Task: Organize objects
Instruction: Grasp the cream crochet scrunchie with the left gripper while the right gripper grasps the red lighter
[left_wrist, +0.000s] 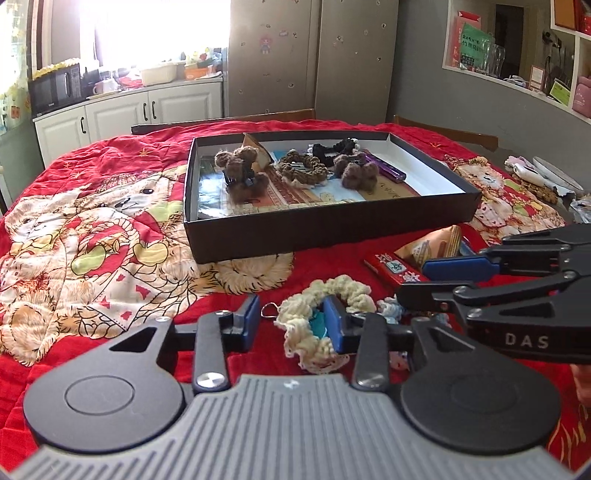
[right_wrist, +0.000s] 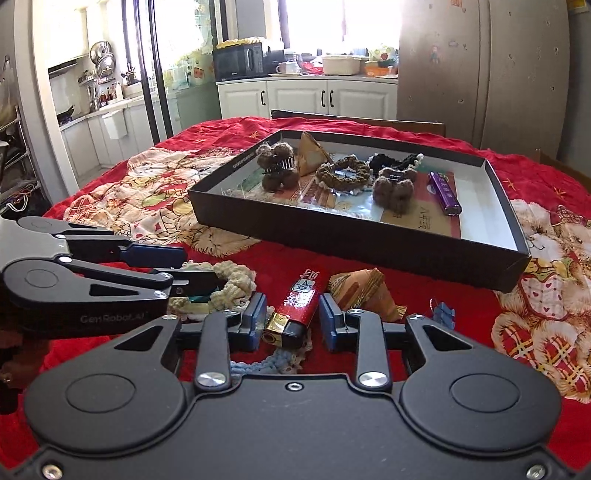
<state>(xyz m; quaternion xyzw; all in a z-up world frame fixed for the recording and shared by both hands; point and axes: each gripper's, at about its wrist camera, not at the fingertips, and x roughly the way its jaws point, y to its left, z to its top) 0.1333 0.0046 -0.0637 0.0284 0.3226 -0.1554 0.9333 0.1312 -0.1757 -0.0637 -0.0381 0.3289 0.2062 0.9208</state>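
You are working over a table spread with a red quilted cover (left_wrist: 155, 155) printed with cartoon bears, in a kitchen-dining room: white base cabinets (right_wrist: 306, 98) run under a bright window, a black microwave (right_wrist: 238, 61) sits on the counter, and a tall grey fridge (right_wrist: 480, 70) with small stickers stands to the right. A shallow black box lid (left_wrist: 332, 230) with a white interior lies in the middle of the cover, holding brown fuzzy hair clips, a brown crocheted scrunchie (right_wrist: 343, 171), a black scrunchie and a purple lighter (right_wrist: 445, 194) whose long axis runs front to back along the lid's right part. Near you, outside the lid, your left gripper (left_wrist: 291, 321) stands wide open with its right pad pushed into the ring of a cream crocheted scrunchie (left_wrist: 325, 317) that lies flat on the cover; the left pad is clear of it, so nothing is clamped. Your right gripper (right_wrist: 291, 323) is also well open, its blue pads straddling a red lighter (right_wrist: 295, 310) without squeezing it; the lighter lies on the cover with its long axis pointing away from you toward the lid, gold-and-black cap end nearest the camera. Just right of it lies a folded tan paper packet (right_wrist: 364, 291), and a small blue clip (right_wrist: 443, 314) lies beyond that
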